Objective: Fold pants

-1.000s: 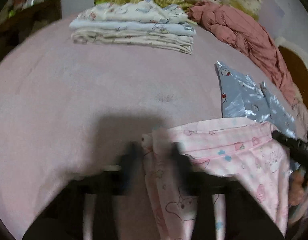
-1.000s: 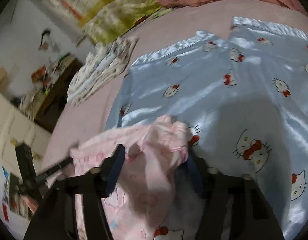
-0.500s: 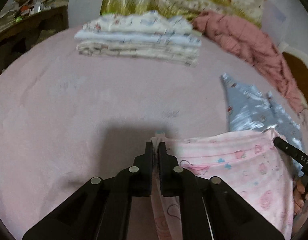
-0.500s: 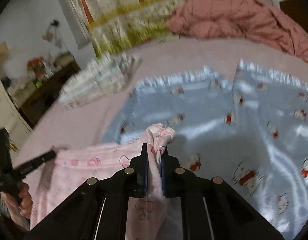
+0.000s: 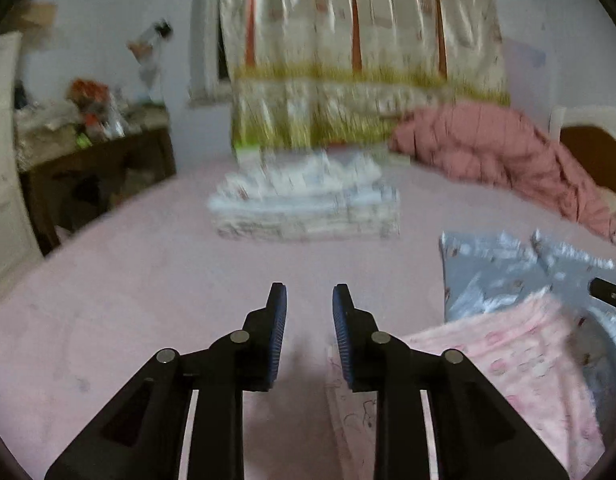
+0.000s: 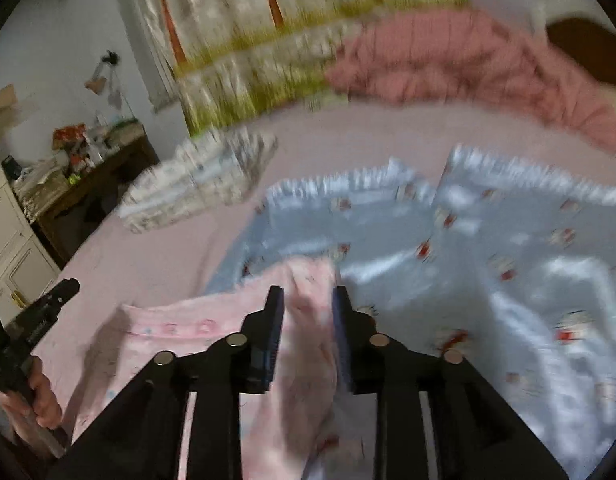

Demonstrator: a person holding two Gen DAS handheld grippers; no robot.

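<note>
Left wrist view: my left tongs [image 5: 306, 294] stand wide, nothing between the blue pads; 0.5 s ago they were pinched tight on the waistband corner of the pink pants [image 5: 503, 352], so that corner has just been let go. The pants now lie on the pink bed [image 5: 128, 312], low and to the right of the tongs, their near edge just beside the right finger, their far part overlapping the blue satin garment [image 5: 495, 268]. A folded stack [image 5: 308, 208] sits well apart toward the curtain [image 5: 359, 52], with the rose quilt [image 5: 495, 148] at far right. Frame is motion-blurred; fine detail unreadable. Right wrist view: my right tongs [image 6: 306, 296] are also spread wide, where 0.5 s ago they clamped a bunched pink corner. Pink fabric rises in the gap between the fingers, but the pads do not appear to press it; I judge it released, not held. The left tool shows at the left edge, apart from the cloth. The pants rest partly on the blue garment. Judgement: 1 fold has just been laid down and both corners dropped. Next step is probably a re-grip for a further fold; risk is catching the blue satin underneath with the pink layer.
</note>
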